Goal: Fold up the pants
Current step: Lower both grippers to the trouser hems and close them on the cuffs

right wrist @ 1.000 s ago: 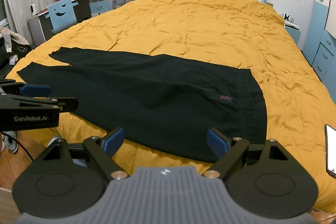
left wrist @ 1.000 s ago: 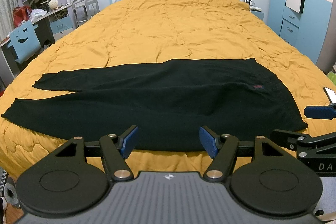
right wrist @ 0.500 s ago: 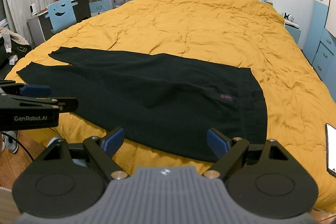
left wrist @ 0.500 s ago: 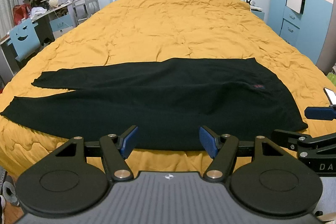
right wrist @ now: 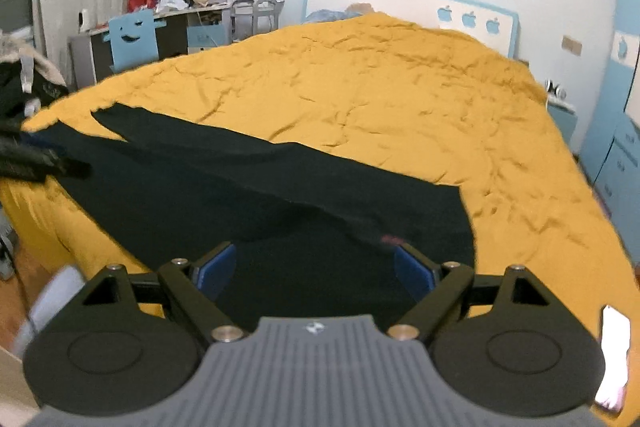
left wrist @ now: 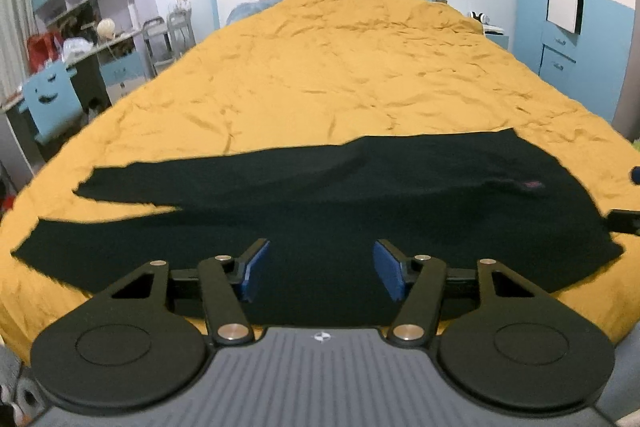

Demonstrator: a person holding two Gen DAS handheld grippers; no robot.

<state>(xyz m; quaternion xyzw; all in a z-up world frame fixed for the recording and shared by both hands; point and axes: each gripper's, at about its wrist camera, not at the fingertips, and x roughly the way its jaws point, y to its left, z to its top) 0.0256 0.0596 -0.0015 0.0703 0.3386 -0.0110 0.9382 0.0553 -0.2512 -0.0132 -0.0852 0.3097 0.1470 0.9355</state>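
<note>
Left wrist view: the black pants (left wrist: pixel 320 195) are lying flat across the near end of the yellow bedspread (left wrist: pixel 340 75), legs running toward the left, waistband at the right, a small red label near the waist. The left gripper (left wrist: pixel 318 273) is hovering over the near edge of the pants; its blue pads (left wrist: pixel 253 273) are standing apart, having just been closing a little, and are not pressing on the fabric beneath them. At the right edge, part of the other tool is showing.

Right wrist view: frame is blurred. The right gripper (right wrist: pixel 316 273) is hanging over the waist end of the pants (right wrist: pixel 248 195), fingers spread wide, nothing clamped. The pants are stretching away to the left across the bedspread (right wrist: pixel 380 87). The left gripper (right wrist: pixel 24 157) is appearing as a dark smear at the left edge, near the leg ends. A phone (right wrist: pixel 614 355) is lying on the bedspread at lower right, apart from the pants.
</note>
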